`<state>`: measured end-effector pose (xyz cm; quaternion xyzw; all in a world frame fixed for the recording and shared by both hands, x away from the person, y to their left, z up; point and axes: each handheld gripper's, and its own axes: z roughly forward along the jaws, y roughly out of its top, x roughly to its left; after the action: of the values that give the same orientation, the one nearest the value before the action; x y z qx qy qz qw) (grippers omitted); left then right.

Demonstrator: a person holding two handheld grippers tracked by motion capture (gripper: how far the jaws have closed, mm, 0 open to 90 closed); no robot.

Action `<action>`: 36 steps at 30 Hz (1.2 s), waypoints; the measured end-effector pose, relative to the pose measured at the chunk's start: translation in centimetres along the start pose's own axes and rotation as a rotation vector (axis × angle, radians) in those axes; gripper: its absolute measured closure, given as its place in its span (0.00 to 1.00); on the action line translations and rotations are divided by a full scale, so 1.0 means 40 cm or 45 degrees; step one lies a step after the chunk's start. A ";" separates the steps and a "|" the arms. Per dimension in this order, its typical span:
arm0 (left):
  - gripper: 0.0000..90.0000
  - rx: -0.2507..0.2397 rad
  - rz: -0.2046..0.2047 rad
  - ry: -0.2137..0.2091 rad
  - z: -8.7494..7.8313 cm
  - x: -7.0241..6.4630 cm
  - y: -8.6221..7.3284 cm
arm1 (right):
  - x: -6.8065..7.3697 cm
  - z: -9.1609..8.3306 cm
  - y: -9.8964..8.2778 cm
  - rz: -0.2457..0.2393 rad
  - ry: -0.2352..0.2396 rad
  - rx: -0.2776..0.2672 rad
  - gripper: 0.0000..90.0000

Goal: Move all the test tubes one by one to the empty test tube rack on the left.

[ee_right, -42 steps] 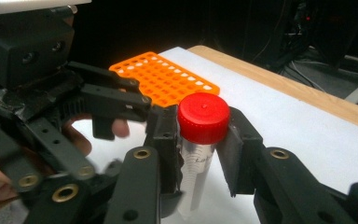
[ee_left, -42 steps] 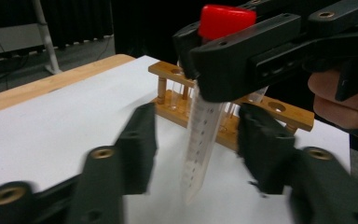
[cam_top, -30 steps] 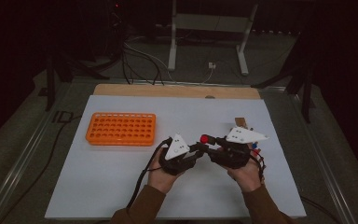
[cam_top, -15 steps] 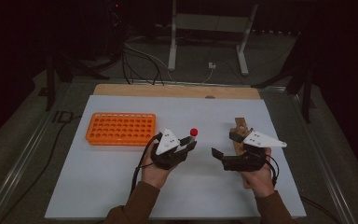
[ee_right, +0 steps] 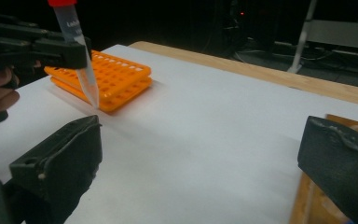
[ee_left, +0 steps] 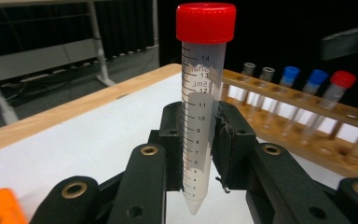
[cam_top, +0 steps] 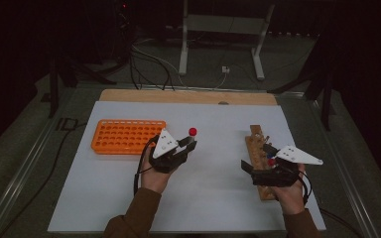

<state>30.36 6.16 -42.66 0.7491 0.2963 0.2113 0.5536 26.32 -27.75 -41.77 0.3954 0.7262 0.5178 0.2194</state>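
A second ago both grippers met at mid-frame; now my left gripper [cam_top: 191, 145] alone pinches the red-capped centrifuge tube [ee_left: 200, 112], left of centre in the high view. My right gripper [cam_top: 258, 161] has just been opening, jaws spread with nothing between them, over the wooden rack [cam_top: 258, 148]. Handover looks done; the orange rack [cam_top: 129, 136] likely comes next.

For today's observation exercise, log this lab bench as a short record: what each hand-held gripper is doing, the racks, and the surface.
Left hand-held gripper: shut on red-capped tube, tube upright, tip above the mat
Right hand-held gripper: open, nothing between the jaws, which have just been opening
Orange rack: on the mat's left side, holes unfilled
Wooden rack: holds capped tubes, at the right
Surface: white mat
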 end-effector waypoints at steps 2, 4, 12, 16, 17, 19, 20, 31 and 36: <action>0.84 -0.009 -0.001 0.017 -0.004 0.012 -0.001 | -0.003 -0.004 -0.002 0.002 -0.004 0.001 0.00; 0.84 -0.017 0.002 0.041 -0.007 0.025 -0.003 | -0.009 -0.011 -0.006 0.011 -0.015 -0.001 0.00; 0.84 -0.020 -0.004 0.166 -0.019 0.084 -0.017 | -0.023 -0.022 -0.012 0.023 -0.031 -0.008 0.00; 0.84 -0.014 -0.016 0.230 -0.024 0.112 -0.027 | -0.019 -0.024 -0.010 0.014 -0.027 -0.015 0.00; 0.84 -0.014 -0.021 0.248 -0.024 0.119 -0.030 | -0.019 -0.024 -0.010 0.014 -0.027 -0.015 0.00; 0.84 -0.008 -0.033 0.278 -0.026 0.131 -0.037 | -0.018 -0.024 -0.009 0.005 -0.035 -0.008 0.00; 0.84 -0.007 -0.039 0.292 -0.026 0.136 -0.041 | -0.017 -0.025 -0.009 0.002 -0.037 -0.009 0.00; 0.84 0.082 -0.098 0.388 -0.006 0.190 -0.102 | -0.016 -0.028 -0.008 0.001 -0.029 -0.019 0.00; 0.84 0.125 -0.129 0.423 0.000 0.205 -0.130 | -0.018 -0.031 -0.008 0.002 -0.030 -0.022 0.00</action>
<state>35.30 12.84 -47.72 0.7140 0.4310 0.2891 0.4700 25.72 -29.10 -41.68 0.4002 0.7188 0.5194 0.2311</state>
